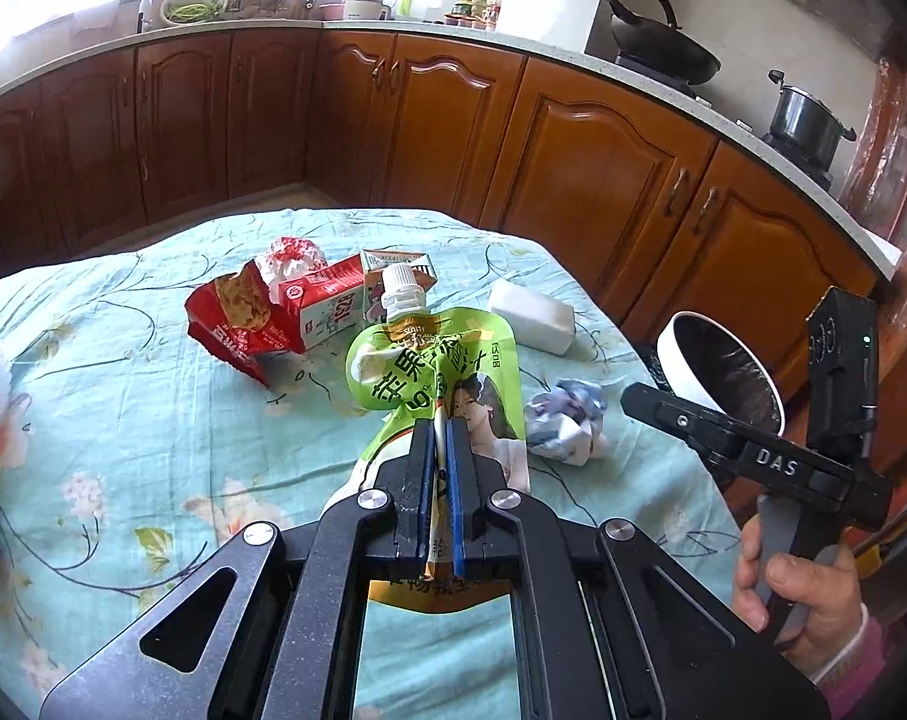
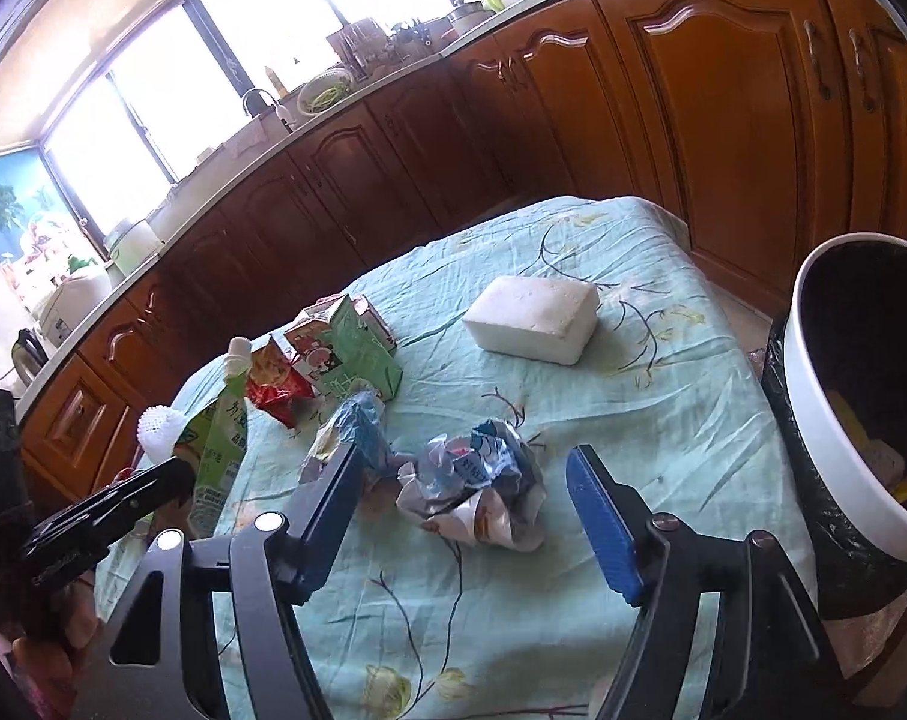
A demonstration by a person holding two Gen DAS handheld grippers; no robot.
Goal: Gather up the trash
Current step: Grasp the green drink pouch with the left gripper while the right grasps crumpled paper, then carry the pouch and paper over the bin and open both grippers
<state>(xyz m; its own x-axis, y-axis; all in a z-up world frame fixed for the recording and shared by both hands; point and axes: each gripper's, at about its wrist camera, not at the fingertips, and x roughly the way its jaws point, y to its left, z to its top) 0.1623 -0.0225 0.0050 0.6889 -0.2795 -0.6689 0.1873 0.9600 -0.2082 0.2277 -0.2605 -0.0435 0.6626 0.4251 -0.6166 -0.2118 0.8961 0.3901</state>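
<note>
The left gripper (image 1: 443, 438) is clamped tight on a green drink pouch with a white screw cap (image 1: 435, 372), its blue pads pinching the pouch's lower edge so the pouch stands up off the pale blue flowered tablecloth (image 1: 123, 420). Large Chinese characters run across the green front above a printed picture of a person; small digits near the top corner are too fine to read.

The right gripper (image 2: 465, 480) stands wide open and holds nothing, with a crumpled blue-and-white paper wrapper (image 2: 477, 492) lying on the cloth between its fingers, untouched. The letters "DAS" are moulded white on the black arm of that gripper, seen from the left wrist view, where a hand (image 1: 795, 594) grips its handle.

Further back lie a torn red snack bag (image 1: 237, 318), a red-and-white milk carton printed "1528" (image 1: 327, 306) and a small flattened box (image 1: 393, 267) whose print I cannot make out. A white foam block (image 2: 531, 318) sits apart on the cloth. A white-rimmed bin lined with a black bag (image 2: 825, 396) stands just off the table's edge, some scraps inside.
</note>
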